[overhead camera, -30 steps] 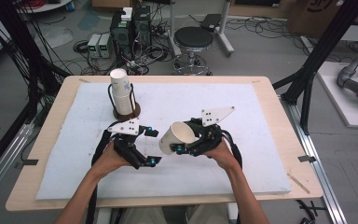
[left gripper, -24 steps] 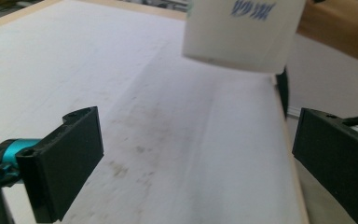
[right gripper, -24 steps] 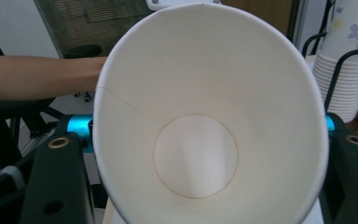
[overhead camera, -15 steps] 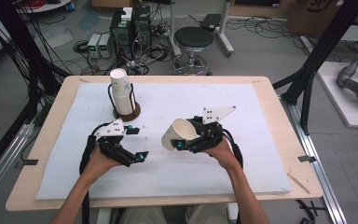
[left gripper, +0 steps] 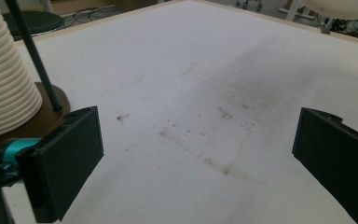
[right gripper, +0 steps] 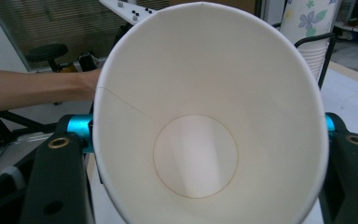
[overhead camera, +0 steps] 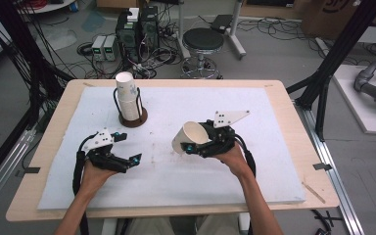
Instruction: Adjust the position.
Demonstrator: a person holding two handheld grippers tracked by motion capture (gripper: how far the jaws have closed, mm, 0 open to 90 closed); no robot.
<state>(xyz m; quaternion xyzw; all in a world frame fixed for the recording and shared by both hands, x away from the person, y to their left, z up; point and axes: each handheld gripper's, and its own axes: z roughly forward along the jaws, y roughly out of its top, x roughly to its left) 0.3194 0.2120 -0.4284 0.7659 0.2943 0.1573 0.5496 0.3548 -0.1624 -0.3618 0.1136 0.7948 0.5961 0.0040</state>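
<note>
A white paper cup (overhead camera: 190,137) lies tilted on its side in my right gripper (overhead camera: 199,143), which is shut on its wall; the mouth faces left. In the right gripper view the cup (right gripper: 209,121) opens toward the camera, pinched between the two black jaws. A stack of paper cups (overhead camera: 127,99) stands upright in a wire holder with a brown base (overhead camera: 138,121) at the back left. My left gripper (overhead camera: 129,147) hovers low over the mat, below that stack, open and holding nothing. In the left gripper view its jaws stand wide apart over stained mat, with the stack (left gripper: 2,79) at the left.
A white foam mat (overhead camera: 254,166) covers most of the wooden table (overhead camera: 298,147). A forearm (right gripper: 37,86) shows behind the held cup. Beyond the table's far edge are a stool (overhead camera: 203,41), electronics boxes and cables on the floor.
My left gripper has pulled away from the held cup, moving left and toward the person's side of the table and a little lower. The right gripper and cup have stayed put.
</note>
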